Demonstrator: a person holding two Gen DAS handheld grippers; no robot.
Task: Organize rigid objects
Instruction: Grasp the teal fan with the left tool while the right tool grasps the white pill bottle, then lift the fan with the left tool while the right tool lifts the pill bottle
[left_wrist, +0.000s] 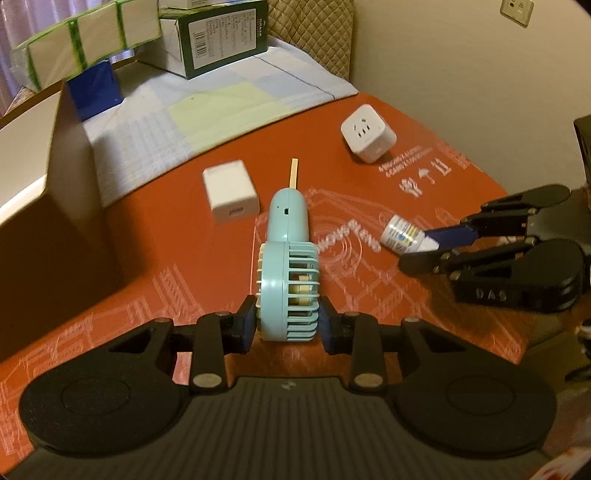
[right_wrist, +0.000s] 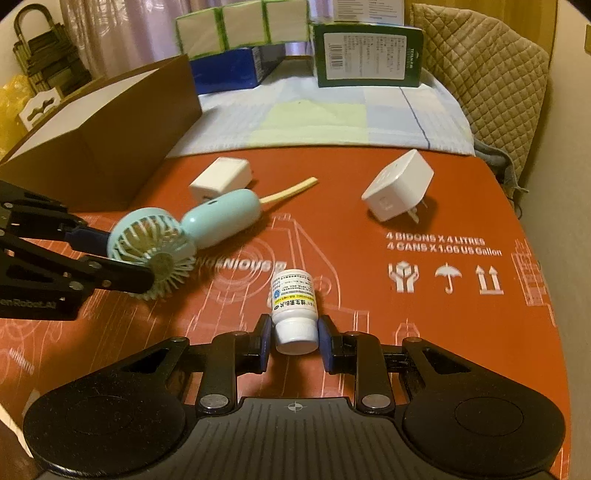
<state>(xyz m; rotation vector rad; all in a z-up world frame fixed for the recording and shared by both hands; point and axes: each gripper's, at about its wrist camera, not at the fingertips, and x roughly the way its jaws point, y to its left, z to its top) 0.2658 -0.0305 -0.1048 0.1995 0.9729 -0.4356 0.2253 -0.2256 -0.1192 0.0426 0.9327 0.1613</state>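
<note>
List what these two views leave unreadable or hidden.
- Brown box: its inside is hidden by its own wall in both views.
- Bottle label: small print too fine to read in the right wrist view; blurred in the left.
- Fan: in the left wrist view the left gripper covers its lower rim.
- Green box: its label is too small to read.
- Right gripper: the person holding it is out of frame.

Black gripper (left_wrist: 287, 325), blue-padded jaws.
</note>
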